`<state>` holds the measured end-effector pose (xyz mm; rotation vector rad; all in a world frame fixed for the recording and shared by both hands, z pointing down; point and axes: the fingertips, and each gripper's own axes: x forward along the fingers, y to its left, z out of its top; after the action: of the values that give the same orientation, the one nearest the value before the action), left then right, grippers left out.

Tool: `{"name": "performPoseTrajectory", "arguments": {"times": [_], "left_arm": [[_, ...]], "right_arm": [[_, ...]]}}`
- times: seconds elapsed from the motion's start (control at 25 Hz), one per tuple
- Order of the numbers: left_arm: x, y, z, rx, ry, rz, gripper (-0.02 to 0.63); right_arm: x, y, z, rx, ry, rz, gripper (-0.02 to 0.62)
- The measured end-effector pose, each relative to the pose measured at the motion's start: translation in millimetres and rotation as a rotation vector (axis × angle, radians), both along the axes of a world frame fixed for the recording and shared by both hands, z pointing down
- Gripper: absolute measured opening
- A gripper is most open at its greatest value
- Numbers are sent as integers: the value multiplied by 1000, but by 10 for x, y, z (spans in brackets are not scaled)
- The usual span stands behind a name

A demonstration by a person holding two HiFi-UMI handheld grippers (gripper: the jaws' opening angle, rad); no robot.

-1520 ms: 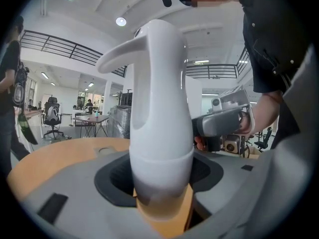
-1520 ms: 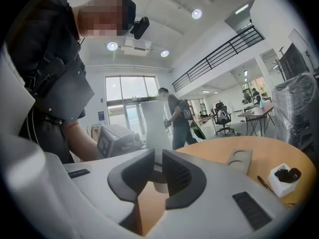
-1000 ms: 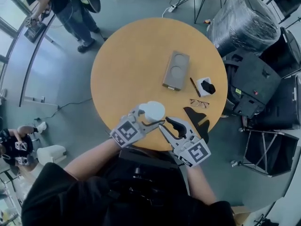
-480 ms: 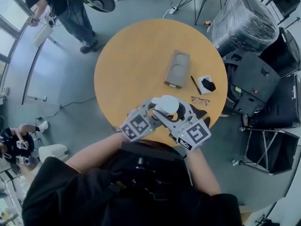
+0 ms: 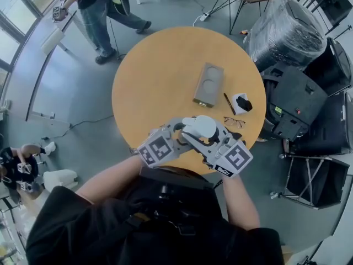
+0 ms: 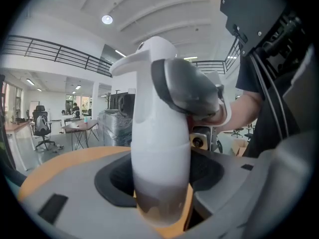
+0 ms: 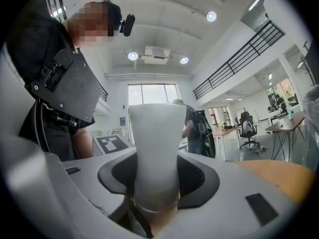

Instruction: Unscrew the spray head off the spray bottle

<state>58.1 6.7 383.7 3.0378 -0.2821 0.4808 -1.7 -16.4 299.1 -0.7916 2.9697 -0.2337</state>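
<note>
A white spray bottle (image 5: 199, 127) is held upright above the near edge of the round table (image 5: 160, 76). My left gripper (image 5: 179, 134) is shut on the bottle's lower body (image 6: 159, 153), its dark pads pressing both sides. The white spray head (image 6: 149, 68) tops the bottle, its nozzle pointing left in the left gripper view. My right gripper (image 5: 207, 139) comes from the right; its jaws have just been closing, and its pads now press on the spray head (image 7: 155, 143). In the right gripper view that gripper (image 7: 157, 183) hides the bottle's neck.
On the table beyond lie a grey tray with two round recesses (image 5: 208, 84), a pen (image 5: 229, 102), a small white and black object (image 5: 241, 101) and a pair of glasses (image 5: 234, 120). Black chairs (image 5: 298, 93) crowd the right side. A person (image 5: 105, 4) walks at the far left.
The right gripper, which stood apart to the bottle's right, has swung in and closed round the spray head. Both grippers and the bottle have risen a little.
</note>
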Motion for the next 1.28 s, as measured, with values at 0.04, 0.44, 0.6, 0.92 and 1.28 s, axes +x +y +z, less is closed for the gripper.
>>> {"name": "performPoseTrajectory", "arguments": {"times": [0.04, 0.44, 0.6, 0.92, 1.28], "left_arm": [[4, 24, -32, -5, 11, 19, 299], [135, 346, -219, -53, 63, 285, 298], [202, 439, -218, -56, 50, 395, 298], [194, 686, -368, -167, 121, 596, 284], [229, 498, -262, -167, 75, 521, 284]], "right_arm": [[-1, 23, -31, 7, -3, -18, 230], [-91, 356, -242, 57, 5, -288, 227], [54, 416, -251, 59, -30, -375, 224], [74, 582, -335, -20, 0, -589, 224], [137, 347, -212, -35, 19, -442, 239]]}}
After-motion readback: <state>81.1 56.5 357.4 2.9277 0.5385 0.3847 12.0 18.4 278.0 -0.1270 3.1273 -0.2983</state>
